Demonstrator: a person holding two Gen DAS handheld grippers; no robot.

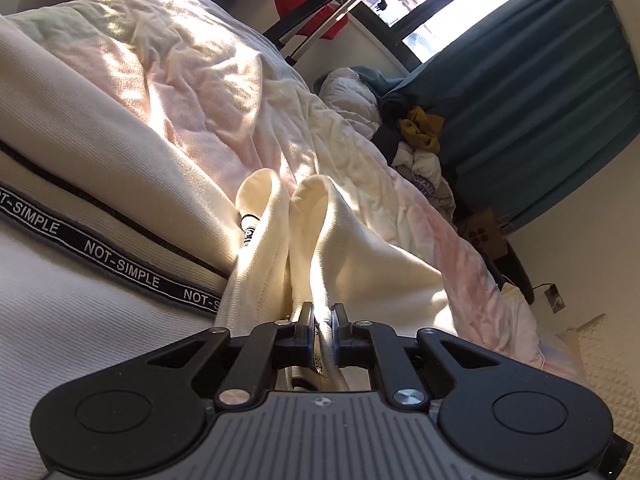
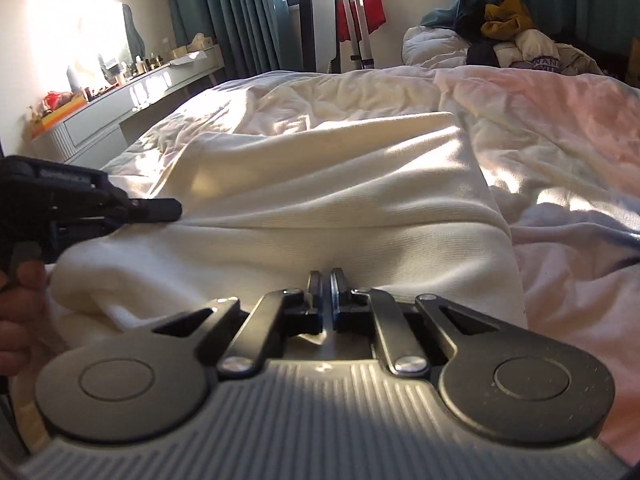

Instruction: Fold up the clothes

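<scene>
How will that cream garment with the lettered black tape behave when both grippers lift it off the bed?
The cream garment will probably sag, since it already bunches into soft folds at the left hand-held gripper. It looks thick and ribbed, so likely weighty. The right hand-held gripper pinches an edge, so slipping seems unlikely.

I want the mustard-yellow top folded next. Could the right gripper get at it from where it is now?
Probably not yet: the right gripper is shut on the cream garment, and the mustard-yellow top sits in the clothes pile across the bed.

Cream garment (image 2: 340, 200): ribbed knit cloth, matt. Quilt (image 1: 192, 80): crinkled soft cotton. Left gripper (image 1: 323, 320): matt black plastic, shiny metal rivets, blue pads.
</scene>
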